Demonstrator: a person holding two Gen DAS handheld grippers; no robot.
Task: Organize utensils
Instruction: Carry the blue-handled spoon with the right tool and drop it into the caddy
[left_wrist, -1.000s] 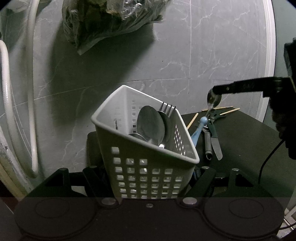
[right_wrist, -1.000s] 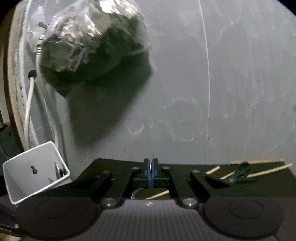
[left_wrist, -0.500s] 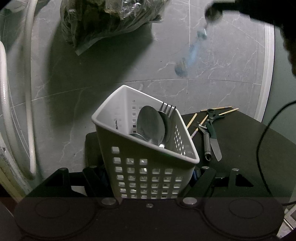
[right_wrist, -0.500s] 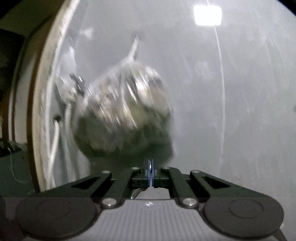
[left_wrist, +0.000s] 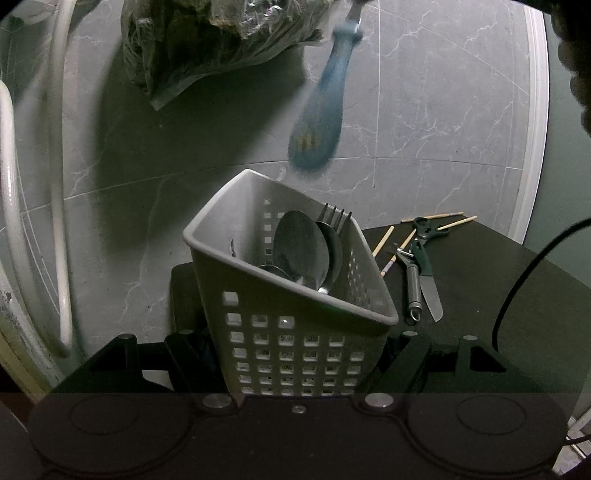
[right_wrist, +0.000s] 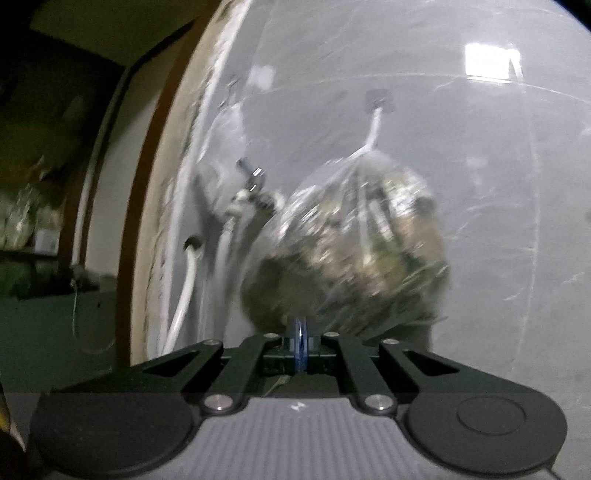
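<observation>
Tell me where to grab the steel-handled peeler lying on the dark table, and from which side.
Grip the peeler around the middle of its round steel handle, coming straight down from above with the jaws across it. It lies flat on the table, and the knife lies right beside it on the right, possibly touching, so keep the fingers narrow and favour the left, clearer side.

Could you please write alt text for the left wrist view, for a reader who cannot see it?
A white perforated utensil caddy, gripped between the left gripper's jaws, holds spoons and a fork, while a blurred blue-handled utensil hangs in the air above it. Behind, on a dark table, lie a knife, a peeler and wooden chopsticks.
</observation>
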